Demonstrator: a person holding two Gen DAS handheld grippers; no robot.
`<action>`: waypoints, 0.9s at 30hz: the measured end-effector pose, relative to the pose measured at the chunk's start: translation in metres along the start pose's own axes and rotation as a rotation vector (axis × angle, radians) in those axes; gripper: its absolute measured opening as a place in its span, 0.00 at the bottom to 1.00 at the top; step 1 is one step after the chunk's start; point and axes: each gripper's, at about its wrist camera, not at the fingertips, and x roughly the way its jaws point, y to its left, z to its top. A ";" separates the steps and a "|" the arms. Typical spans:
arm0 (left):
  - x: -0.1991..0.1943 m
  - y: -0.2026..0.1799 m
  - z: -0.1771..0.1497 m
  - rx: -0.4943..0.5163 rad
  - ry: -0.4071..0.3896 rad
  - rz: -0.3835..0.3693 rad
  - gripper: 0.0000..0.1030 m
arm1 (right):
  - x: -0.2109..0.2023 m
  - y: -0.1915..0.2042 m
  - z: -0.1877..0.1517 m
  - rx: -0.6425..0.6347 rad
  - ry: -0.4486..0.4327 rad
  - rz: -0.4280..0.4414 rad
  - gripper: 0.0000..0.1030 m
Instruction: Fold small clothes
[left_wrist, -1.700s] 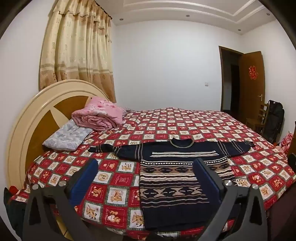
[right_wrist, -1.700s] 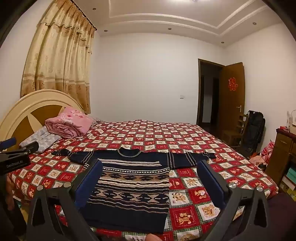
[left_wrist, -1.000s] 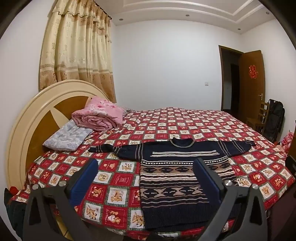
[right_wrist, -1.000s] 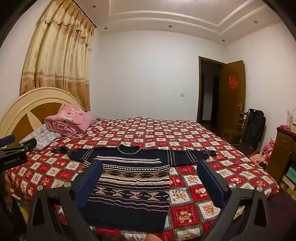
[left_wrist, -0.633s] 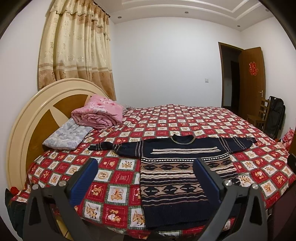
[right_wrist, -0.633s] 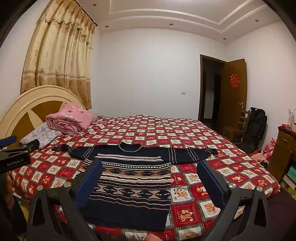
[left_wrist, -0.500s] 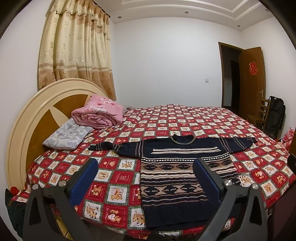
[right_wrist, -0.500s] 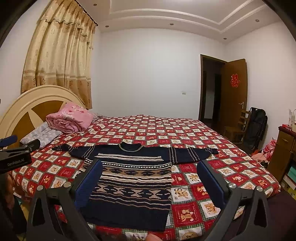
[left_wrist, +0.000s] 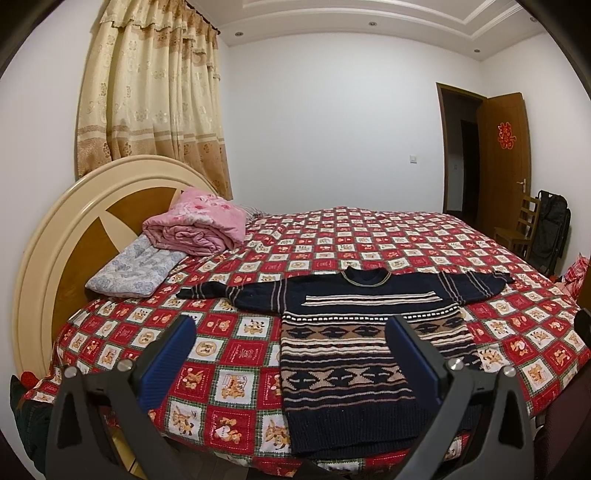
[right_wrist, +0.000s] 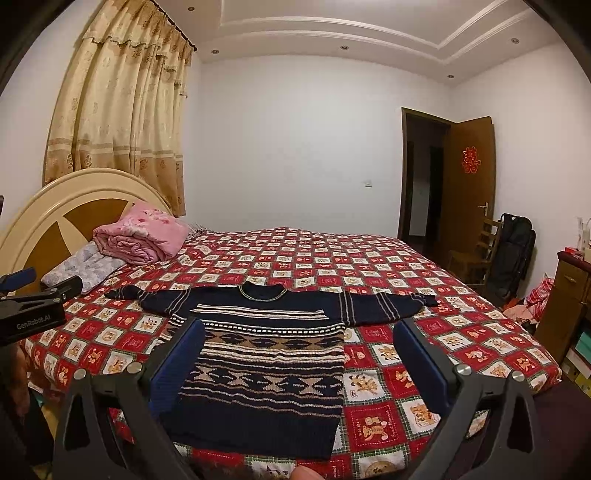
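Observation:
A navy knitted sweater with cream and tan bands lies flat on the red checked bedspread, sleeves spread out, hem at the near bed edge. It also shows in the right wrist view. My left gripper is open and empty, held above the near bed edge, left of the sweater's middle. My right gripper is open and empty, above the sweater's lower half. The left gripper's body shows at the left edge of the right wrist view.
A folded pink quilt and a grey pillow lie by the cream headboard at the left. A wooden chair and a black bag stand by the open door. A wooden cabinet stands at the right.
Both grippers have tilted slightly, so the bed and sweater sit a little lower in view. The sweater has not moved. Both stay open.

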 end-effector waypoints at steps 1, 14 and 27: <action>0.000 0.000 0.000 0.000 0.001 -0.001 1.00 | 0.000 0.000 0.000 0.001 0.000 0.001 0.99; 0.000 0.000 0.000 0.001 0.001 -0.001 1.00 | 0.002 0.001 -0.001 -0.006 0.003 0.010 0.99; 0.000 0.002 -0.003 0.001 0.002 -0.004 1.00 | 0.003 0.003 -0.004 -0.010 0.010 0.023 0.99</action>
